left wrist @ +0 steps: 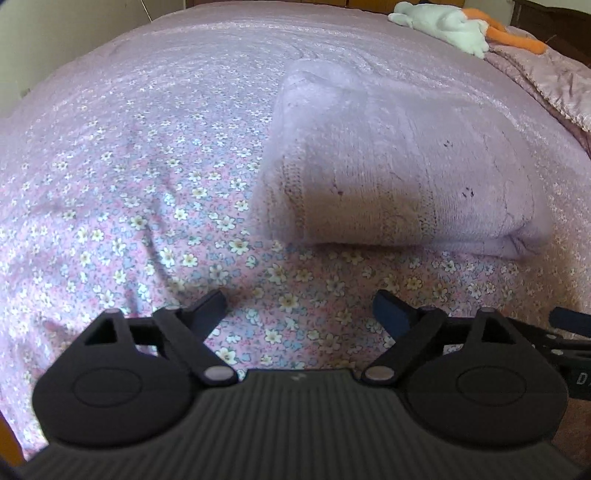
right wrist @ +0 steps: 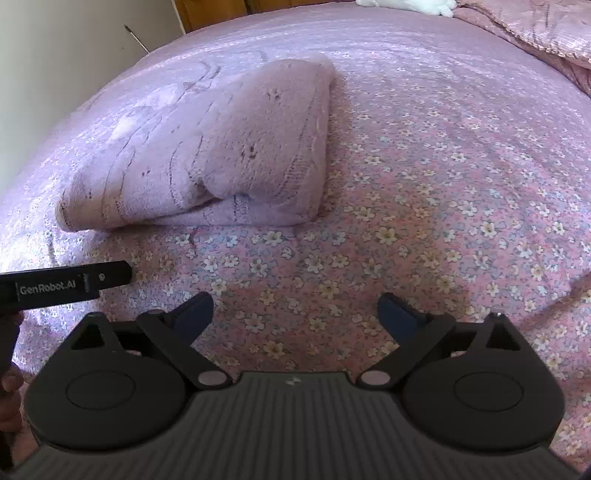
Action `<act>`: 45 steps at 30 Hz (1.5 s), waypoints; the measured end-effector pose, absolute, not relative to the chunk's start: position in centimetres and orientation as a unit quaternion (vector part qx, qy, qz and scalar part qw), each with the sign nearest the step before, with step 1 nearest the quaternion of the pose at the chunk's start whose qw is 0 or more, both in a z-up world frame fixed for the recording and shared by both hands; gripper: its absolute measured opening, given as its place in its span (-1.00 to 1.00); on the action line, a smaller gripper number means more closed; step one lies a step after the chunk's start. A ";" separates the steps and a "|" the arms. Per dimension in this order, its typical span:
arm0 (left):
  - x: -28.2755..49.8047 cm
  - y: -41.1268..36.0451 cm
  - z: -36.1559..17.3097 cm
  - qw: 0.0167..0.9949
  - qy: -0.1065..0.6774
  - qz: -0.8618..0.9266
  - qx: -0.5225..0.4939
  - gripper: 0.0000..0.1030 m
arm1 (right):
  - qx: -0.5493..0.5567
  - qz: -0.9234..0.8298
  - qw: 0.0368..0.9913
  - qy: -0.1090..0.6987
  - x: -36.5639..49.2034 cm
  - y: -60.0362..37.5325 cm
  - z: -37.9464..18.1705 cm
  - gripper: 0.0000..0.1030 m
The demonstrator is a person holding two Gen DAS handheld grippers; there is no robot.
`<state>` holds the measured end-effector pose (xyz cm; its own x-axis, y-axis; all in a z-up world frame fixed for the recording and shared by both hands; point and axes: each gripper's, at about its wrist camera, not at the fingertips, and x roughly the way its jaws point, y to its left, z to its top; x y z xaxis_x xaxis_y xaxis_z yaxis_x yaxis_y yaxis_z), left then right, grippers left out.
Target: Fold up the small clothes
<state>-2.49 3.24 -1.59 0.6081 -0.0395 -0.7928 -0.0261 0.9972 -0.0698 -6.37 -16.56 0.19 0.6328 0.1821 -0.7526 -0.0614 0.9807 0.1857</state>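
Note:
A lilac knitted garment lies folded into a thick bundle on the flowered bedspread, ahead and to the right in the left wrist view. My left gripper stands open over bare bedspread, short of the bundle's near edge, nothing between its fingers. In the right wrist view the same garment lies ahead and to the left. My right gripper is wide open above the bedspread, apart from the garment and empty. The left gripper's body shows at that view's left edge.
A white and orange soft toy lies at the far right of the bed. A pink quilt is bunched at the right edge. A pale wall borders the bed on the left. A hand shows at the lower left.

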 end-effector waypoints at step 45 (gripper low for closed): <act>-2.8 2.4 -2.3 0.899 0.438 0.008 -0.018 1.00 | 0.026 0.056 0.909 0.413 -6.6 -15.3 -0.7 1.00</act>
<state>-2.79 2.36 -2.31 0.6164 -0.0018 -0.7874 -0.0295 0.9992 -0.0253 -6.57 -15.29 -0.70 0.6526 0.1241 -0.7475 -0.0810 0.9923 0.0941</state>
